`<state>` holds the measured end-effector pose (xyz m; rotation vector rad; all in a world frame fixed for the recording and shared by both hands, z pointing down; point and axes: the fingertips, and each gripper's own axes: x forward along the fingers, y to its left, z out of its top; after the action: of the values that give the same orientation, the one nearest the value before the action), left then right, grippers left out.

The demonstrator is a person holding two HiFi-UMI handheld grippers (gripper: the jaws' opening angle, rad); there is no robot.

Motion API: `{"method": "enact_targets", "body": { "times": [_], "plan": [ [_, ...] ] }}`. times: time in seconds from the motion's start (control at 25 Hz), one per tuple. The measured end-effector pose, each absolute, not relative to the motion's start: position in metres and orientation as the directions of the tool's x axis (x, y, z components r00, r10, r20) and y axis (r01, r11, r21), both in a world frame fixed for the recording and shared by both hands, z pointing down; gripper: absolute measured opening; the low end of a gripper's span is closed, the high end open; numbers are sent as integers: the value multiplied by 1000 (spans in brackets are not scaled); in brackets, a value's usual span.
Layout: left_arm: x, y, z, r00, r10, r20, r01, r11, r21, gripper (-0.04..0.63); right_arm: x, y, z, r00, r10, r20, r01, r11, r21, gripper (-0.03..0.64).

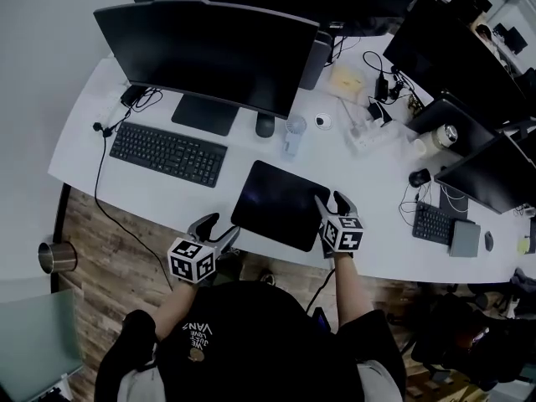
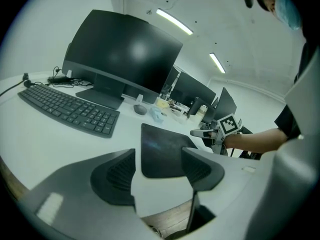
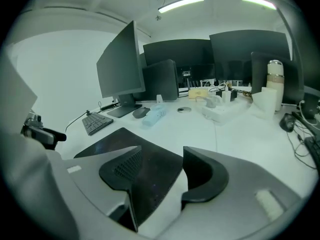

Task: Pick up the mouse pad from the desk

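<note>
A black mouse pad (image 1: 280,203) lies flat on the white desk (image 1: 151,195), close to its front edge. My left gripper (image 1: 219,229) stands open at the pad's near left corner, a little short of it. In the left gripper view the pad (image 2: 162,151) shows between and beyond the jaws of the left gripper (image 2: 157,171), which touch nothing. My right gripper (image 1: 333,203) is open at the pad's near right corner. In the right gripper view the pad's edge (image 3: 150,176) runs between the spread jaws of the right gripper (image 3: 160,171), with no pad pressing on it.
A black keyboard (image 1: 167,153) lies left of the pad and a large monitor (image 1: 209,53) stands behind it. A mouse (image 1: 265,126) and a clear bottle (image 1: 293,135) sit beyond the pad. Cables and another keyboard (image 1: 433,223) crowd the right. A steel cup (image 1: 54,258) sits below left.
</note>
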<state>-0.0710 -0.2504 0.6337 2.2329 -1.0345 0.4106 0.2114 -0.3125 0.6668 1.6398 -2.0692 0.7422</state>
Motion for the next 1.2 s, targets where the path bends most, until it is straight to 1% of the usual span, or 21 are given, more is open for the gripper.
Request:
{"method": "enact_targets", "body": {
  "times": [0.24,0.44,0.68,0.84,0.96,1.2],
  "plan": [
    [-72,-251,646,641,-545,540,-768,-457,449,275,218,-329,686,-236,-724,649,-972,180,-153,268],
    [-68,-247,654,636,-533,558,-771,-428,471,288,218,-335,695,-240,-704,669,-971,184,-155,270],
    [-68,-247,661,610,-529,590,-792,-412,451,291,210,-333,703,-237,-646,725,-967,230,-112,267],
    [-68,-247,664,599,-527,603,-801,-402,444,295,210,-330,703,-252,-637,729,-965,220,-141,227],
    [-68,-247,666,596,-524,609,-803,-395,446,295,207,-328,702,-265,-635,725,-962,224,-155,178],
    [-69,-250,669,577,-517,632,-816,-384,432,295,202,-326,693,-271,-659,701,-961,226,-160,129]
  ]
}}
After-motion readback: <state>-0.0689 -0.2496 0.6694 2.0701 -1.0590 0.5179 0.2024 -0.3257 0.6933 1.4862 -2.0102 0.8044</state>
